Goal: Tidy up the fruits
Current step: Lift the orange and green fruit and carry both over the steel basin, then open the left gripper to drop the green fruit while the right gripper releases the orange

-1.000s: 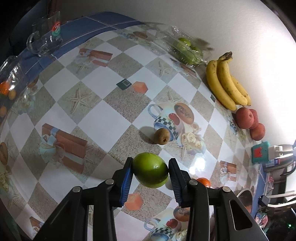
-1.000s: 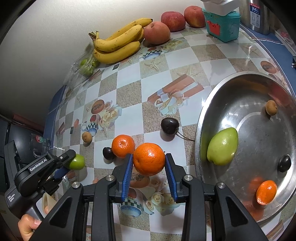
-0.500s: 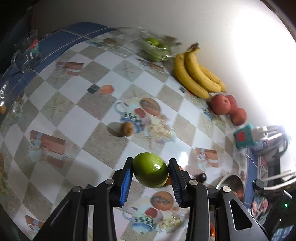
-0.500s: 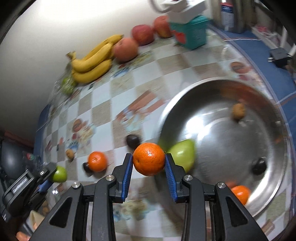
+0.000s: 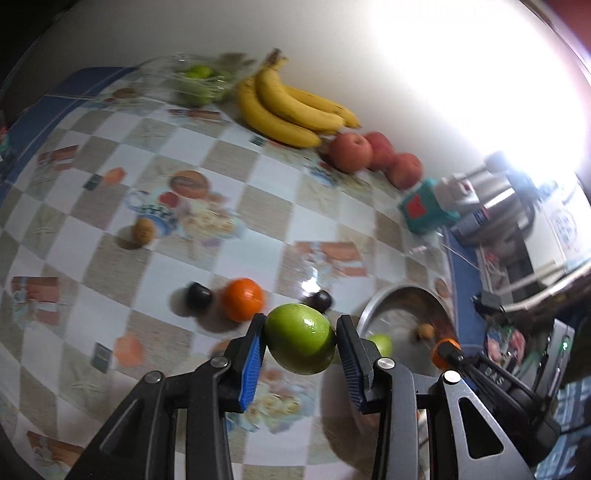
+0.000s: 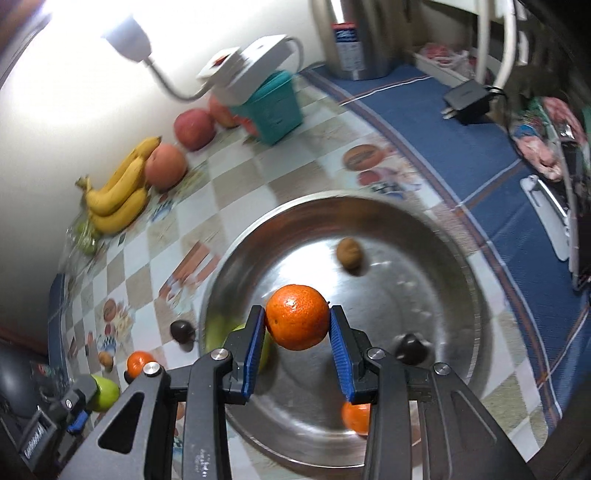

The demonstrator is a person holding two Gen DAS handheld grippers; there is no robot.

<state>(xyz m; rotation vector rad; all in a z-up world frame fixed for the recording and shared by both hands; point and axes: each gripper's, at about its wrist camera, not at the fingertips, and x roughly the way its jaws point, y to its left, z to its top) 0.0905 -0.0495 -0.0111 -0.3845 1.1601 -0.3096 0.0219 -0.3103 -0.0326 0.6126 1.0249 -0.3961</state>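
My left gripper (image 5: pixel 300 345) is shut on a green lime (image 5: pixel 300 338) and holds it above the checkered tablecloth, left of the steel bowl (image 5: pixel 391 299). My right gripper (image 6: pixel 297 326) is shut on an orange (image 6: pixel 297 316) and holds it over the steel bowl (image 6: pixel 436 236). The bowl holds a green pear (image 6: pixel 221 332), a small brown fruit (image 6: pixel 349 253), a dark plum (image 6: pixel 410 347) and another orange (image 6: pixel 356 417). On the table lie an orange (image 5: pixel 243 299), two dark plums (image 5: pixel 199 295) and a brown fruit (image 5: pixel 143 230).
Bananas (image 5: pixel 291 110) and red apples (image 5: pixel 351 151) lie along the back wall, with a clear box of green fruit (image 5: pixel 201 81) to their left. A teal box (image 6: pixel 273 107) with a white lamp base, a steel kettle (image 6: pixel 354 33) and a charger (image 6: pixel 467 101) stand on the right.
My right gripper has carried the orange from beside the bowl to over its middle. My left gripper has swung right with the lime, closer to the bowl.
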